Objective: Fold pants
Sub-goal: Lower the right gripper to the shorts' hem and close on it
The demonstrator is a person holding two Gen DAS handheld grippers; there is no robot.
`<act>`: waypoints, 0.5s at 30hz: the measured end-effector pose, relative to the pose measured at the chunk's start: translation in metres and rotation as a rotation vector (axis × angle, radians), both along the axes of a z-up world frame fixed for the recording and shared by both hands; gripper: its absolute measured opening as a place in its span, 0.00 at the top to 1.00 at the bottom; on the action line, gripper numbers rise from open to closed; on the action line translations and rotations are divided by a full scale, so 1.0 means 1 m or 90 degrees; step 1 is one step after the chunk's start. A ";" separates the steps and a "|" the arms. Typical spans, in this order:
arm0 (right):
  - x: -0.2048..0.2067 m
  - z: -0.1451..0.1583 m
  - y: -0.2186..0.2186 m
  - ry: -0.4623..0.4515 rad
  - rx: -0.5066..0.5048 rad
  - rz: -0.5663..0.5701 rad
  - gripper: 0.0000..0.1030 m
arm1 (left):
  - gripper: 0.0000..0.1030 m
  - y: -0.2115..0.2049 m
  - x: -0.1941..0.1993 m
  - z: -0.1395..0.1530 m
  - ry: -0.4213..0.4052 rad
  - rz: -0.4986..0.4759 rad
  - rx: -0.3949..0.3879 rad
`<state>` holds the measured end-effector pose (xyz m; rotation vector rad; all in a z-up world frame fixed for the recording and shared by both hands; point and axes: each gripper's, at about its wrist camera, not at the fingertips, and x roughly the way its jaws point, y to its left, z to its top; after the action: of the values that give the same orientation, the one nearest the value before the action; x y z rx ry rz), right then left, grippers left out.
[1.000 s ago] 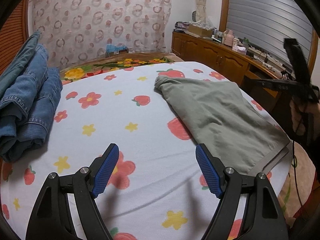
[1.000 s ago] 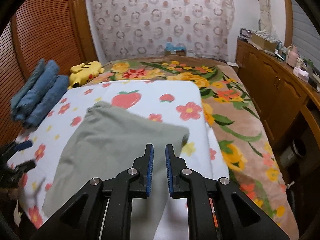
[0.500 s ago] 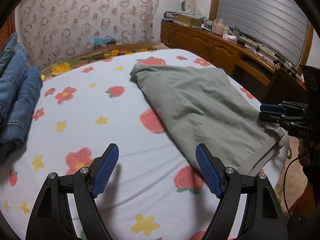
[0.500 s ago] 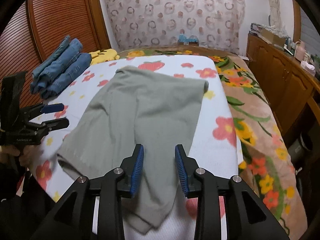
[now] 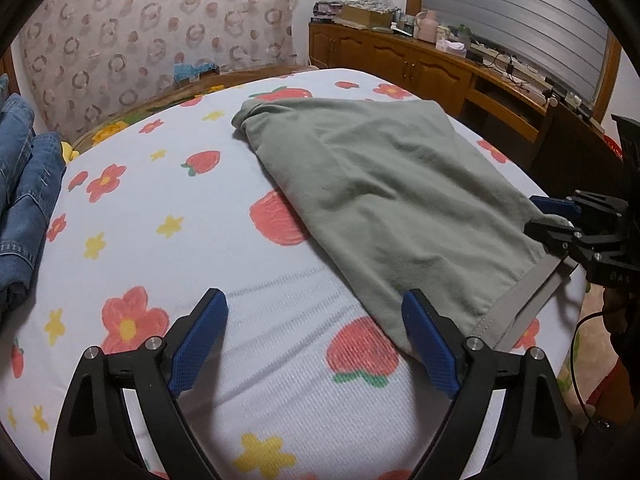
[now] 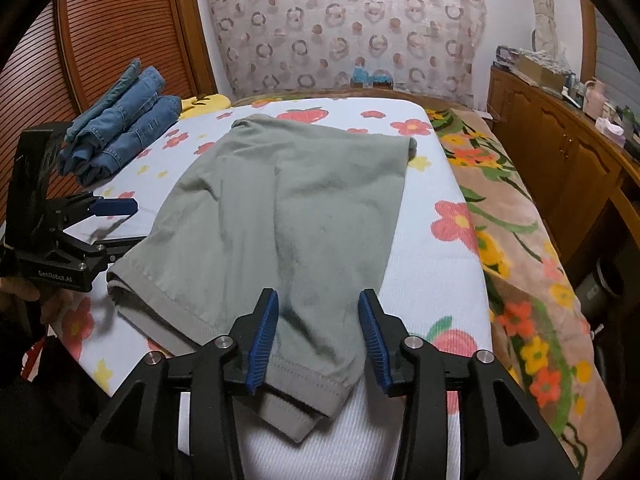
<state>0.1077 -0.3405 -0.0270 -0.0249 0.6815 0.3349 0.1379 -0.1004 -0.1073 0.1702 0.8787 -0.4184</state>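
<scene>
1. Where the left wrist view looks down its own fingers, we find the left gripper (image 5: 314,340) over the sheet (image 5: 160,200), its jaws wide and just opened further, nothing between them. Its right pad stands just beside the hem corner of the pants (image 5: 380,192); whether it touches the cloth we cannot tell. The pants lie flat on the sheet, green, folded, running from the near right edge toward the far middle. The right gripper (image 5: 548,216) shows at the right edge, at the other hem corner. Jeans (image 5: 24,200) lie at the left edge, well apart from the pants.

2. In the right wrist view, the right gripper (image 6: 318,336) has its jaws about half apart, just opened, and they straddle the near hem of the pants (image 6: 288,208) without pressing it. The left gripper (image 6: 116,224) is at the left, jaws spread, beside the left hem corner. The jeans (image 6: 120,132), stacked folded, sit far left on the sheet (image 6: 432,272). A floral blanket (image 6: 520,240) lies to the right.
</scene>
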 end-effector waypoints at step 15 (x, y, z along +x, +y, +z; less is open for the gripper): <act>-0.007 -0.010 0.009 -0.039 -0.034 -0.053 0.33 | 0.13 0.000 0.000 -0.001 0.003 -0.003 0.001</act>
<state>0.1006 -0.3316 -0.0373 -0.0573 0.6284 0.2356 0.1381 -0.1004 -0.1079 0.1722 0.8833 -0.4222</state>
